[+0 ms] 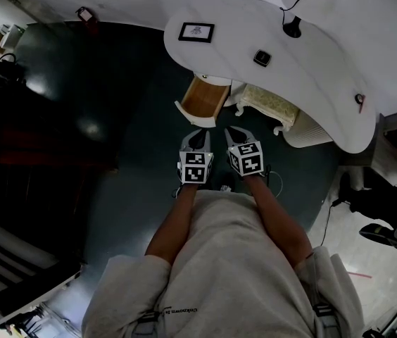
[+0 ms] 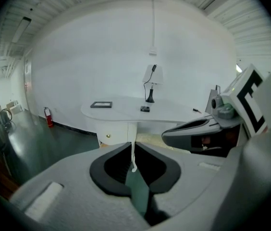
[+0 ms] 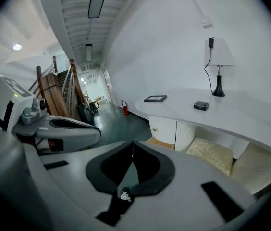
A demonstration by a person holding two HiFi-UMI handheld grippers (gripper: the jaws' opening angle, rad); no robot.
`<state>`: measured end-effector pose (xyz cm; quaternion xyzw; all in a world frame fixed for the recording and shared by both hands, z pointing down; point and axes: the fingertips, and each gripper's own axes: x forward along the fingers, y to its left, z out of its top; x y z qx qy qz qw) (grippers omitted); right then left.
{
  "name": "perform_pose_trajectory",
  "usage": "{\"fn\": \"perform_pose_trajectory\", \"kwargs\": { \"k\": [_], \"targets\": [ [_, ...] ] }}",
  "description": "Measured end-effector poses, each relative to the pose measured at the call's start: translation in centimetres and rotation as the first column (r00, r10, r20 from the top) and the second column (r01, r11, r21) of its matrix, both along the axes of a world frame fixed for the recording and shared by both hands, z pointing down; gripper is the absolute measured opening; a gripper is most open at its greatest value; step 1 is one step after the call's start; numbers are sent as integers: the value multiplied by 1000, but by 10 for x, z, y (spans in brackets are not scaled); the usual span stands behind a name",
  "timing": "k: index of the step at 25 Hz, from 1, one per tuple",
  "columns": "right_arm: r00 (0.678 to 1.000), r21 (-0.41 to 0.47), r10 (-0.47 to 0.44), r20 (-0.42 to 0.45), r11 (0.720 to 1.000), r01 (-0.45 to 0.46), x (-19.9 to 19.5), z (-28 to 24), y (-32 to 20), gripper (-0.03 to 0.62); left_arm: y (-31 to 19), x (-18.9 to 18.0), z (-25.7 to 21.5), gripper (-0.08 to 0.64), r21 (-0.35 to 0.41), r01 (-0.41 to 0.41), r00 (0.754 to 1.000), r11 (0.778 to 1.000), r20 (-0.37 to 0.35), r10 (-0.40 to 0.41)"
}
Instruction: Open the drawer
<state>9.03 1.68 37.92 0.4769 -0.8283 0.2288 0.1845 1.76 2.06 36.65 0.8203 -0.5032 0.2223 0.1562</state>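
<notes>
"Head view, largest thing first?"

"The dark floor (image 1: pixel 128 118), then the curved white desk (image 1: pixel 311 69) above it. A cushioned stool (image 1: pixel 269 103) sits partly under the desk's edge."

"And the drawer?"

"The drawer (image 1: pixel 202 97) is under the desk's left end, just beside the stool. It is pulled out, its wooden bottom showing. The right gripper view shows its white front with a small brass knob (image 3: pixel 155 129)."

"The grippers?"

"Both are held side by side, near the drawer but apart from it, pointing at it. The left gripper (image 1: pixel 198 138) has its jaws brought together at the tips with nothing between them, as its own view shows. The right gripper (image 1: pixel 236 136) is the same: tips meeting, empty."

"Anything smaller?"

"On the desk top: a lamp (image 1: pixel 293 28), a picture frame (image 1: pixel 196 32) lying flat, and a little black box (image 1: pixel 262 58) between them."
</notes>
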Motion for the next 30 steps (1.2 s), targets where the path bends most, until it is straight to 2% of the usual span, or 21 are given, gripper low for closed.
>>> {"fn": "perform_pose_trajectory", "kwargs": {
  "k": [3, 12, 16, 21, 25, 30],
  "targets": [
    [1000, -3, -5, 2, 1000, 5, -3, 0, 1, 17, 1, -1, 1, 11, -10, -6, 1000, 1000, 2, 6],
    [1000, -7, -6, 16, 1000, 6, -6, 1, 2, 17, 1, -4, -4, 11, 7, -1, 1000, 1000, -19, 1],
    [1000, -9, -9, 10, 1000, 9, -5, 1, 0, 17, 2, -2, -6, 11, 0, -4, 998, 1000, -56, 4],
    [1000, -10, -14, 4, 1000, 14, -6, 1, 1, 17, 1, -7, -5, 11, -4, 14, 999, 1000, -47, -14],
    [1000, -4, -12, 18, 1000, 12, -8, 0, -2, 17, -2, -7, -8, 11, 3, 24, 997, 1000, -79, -23],
    [999, -8, -7, 37, 1000, 8, -9, 1, 0, 16, 0, -8, -4, 11, -8, 28, 997, 1000, -71, -28]
  ]
}}
